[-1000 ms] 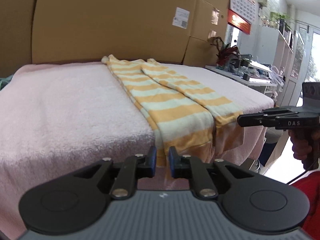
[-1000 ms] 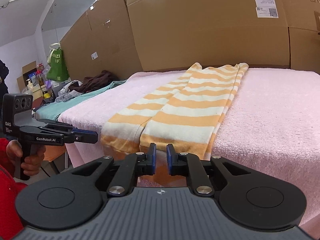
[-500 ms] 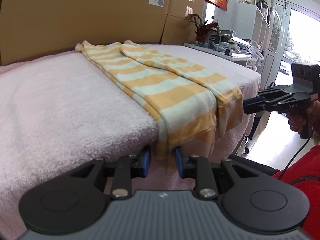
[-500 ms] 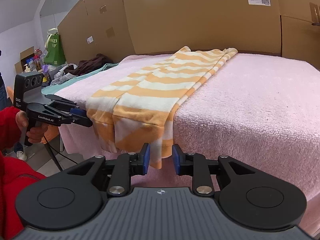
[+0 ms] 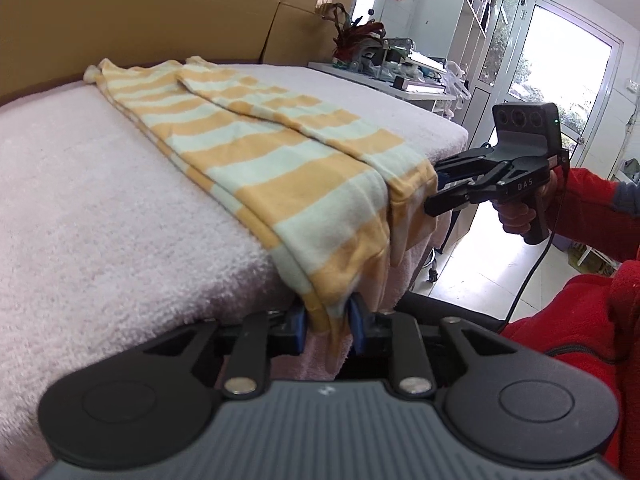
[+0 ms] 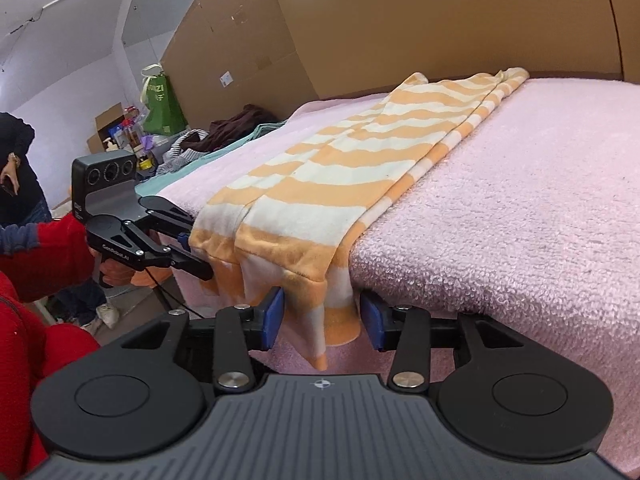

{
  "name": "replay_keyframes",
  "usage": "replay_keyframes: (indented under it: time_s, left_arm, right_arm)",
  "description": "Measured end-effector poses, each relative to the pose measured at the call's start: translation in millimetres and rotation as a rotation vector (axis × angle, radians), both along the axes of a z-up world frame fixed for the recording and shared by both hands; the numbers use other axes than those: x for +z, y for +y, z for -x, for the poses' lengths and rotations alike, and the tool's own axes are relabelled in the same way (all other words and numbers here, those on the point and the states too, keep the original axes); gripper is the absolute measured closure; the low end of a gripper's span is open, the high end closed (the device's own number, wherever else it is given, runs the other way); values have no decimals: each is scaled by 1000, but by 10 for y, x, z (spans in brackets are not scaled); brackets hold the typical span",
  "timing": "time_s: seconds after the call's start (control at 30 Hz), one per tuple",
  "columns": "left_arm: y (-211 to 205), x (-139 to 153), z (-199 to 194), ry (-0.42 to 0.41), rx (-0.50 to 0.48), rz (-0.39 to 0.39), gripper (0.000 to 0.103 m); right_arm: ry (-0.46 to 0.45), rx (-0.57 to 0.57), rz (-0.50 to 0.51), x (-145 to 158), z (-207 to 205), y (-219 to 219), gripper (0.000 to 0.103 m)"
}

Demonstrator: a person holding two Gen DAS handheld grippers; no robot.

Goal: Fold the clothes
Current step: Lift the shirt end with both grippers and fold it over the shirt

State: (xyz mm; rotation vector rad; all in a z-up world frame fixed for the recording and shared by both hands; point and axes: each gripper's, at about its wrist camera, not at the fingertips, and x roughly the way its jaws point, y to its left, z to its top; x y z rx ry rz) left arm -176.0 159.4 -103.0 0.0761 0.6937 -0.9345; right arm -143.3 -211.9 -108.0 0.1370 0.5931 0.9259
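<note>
An orange-and-white striped garment [image 5: 280, 152] lies lengthwise on a pink towel-covered table [image 5: 100, 200], its two hems hanging over the near edge. My left gripper [image 5: 327, 326] is open, its blue pads on either side of the left hanging hem. My right gripper [image 6: 322, 318] is open wider, its pads on either side of the right hanging hem [image 6: 320, 300]. Each gripper also shows in the other's view: the right one [image 5: 436, 192] at the right hem, the left one [image 6: 196, 256] at the left hem.
Large cardboard boxes [image 6: 400, 20] stand behind the table. A pile of clothes [image 6: 224, 132] and a green bag [image 6: 160, 100] are at the far left. A shelf table with a plant [image 5: 360, 40] and a glass door [image 5: 560, 60] are to the right.
Both grippers have moved in to the table's near edge and opened, so that the hanging hems now sit between their pads. The right one opened wider.
</note>
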Motion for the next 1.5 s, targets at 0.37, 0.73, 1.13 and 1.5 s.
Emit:
replay_keyframes:
  time_s: [0.37, 0.73, 1.13, 1.5]
  left_arm:
    - [68, 28, -15, 10, 24, 31, 81]
    - [12, 30, -60, 63, 10, 49, 93]
    - [-41, 342, 33, 45, -14, 92, 96]
    - [156, 554, -224, 151, 81, 389, 96]
  right_arm:
    - [26, 110, -9, 22, -90, -56, 68]
    - [61, 147, -26, -75, -163, -65, 73]
    - [115, 190, -108, 158, -110, -156, 89]
    - [228, 194, -367, 343, -355, -309, 89]
